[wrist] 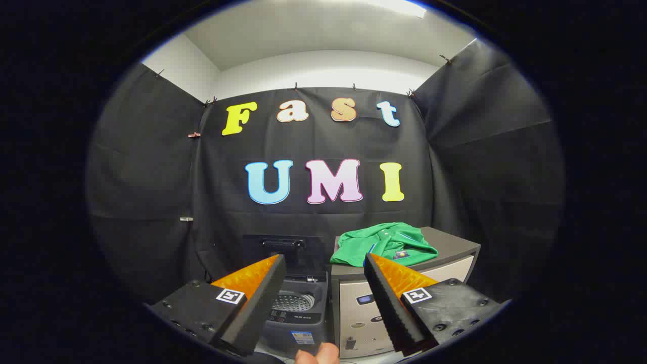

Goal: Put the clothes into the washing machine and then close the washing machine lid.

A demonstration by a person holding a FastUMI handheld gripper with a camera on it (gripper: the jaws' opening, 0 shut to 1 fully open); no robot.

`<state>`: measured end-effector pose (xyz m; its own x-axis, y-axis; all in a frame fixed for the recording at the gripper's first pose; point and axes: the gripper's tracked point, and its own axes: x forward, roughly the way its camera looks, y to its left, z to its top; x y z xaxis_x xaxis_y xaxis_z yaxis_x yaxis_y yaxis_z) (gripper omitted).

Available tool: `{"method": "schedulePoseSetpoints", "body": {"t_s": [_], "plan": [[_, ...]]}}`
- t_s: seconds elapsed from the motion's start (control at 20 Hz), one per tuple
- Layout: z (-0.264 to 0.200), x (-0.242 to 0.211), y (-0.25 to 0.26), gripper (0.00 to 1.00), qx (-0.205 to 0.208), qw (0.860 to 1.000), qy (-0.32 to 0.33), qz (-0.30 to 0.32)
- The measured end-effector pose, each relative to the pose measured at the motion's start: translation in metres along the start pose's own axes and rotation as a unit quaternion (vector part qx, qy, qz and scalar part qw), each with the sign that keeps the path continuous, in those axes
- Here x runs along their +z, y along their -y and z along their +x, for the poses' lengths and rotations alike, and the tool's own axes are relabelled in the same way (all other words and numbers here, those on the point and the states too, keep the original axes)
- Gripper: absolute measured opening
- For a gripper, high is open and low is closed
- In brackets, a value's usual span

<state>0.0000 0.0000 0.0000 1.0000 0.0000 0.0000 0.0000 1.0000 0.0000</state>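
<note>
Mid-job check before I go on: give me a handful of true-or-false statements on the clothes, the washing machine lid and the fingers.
1. The green shirt lies on top of the cabinet beside the washing machine. True.
2. The washing machine lid is closed. False: it stands raised, and the drum shows below it.
3. The gripper has its fingers clamped on the shirt. False: they are spread apart with nothing between them, short of the shirt.
4. The shirt is already in the drum. False: it is still on the cabinet.
5. The washing machine sits lower than the cabinet top. True.
</note>
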Motion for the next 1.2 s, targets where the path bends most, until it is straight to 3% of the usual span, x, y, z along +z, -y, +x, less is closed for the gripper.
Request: {"method": "schedulePoseSetpoints", "body": {"t_s": [0.75,1.2], "plan": [[-0.002,0.004,0.012,0.99,-0.002,1.000,0.002,0.004],[0.004,0.018,0.037,0.99,-0.039,0.999,-0.003,-0.013]]}}
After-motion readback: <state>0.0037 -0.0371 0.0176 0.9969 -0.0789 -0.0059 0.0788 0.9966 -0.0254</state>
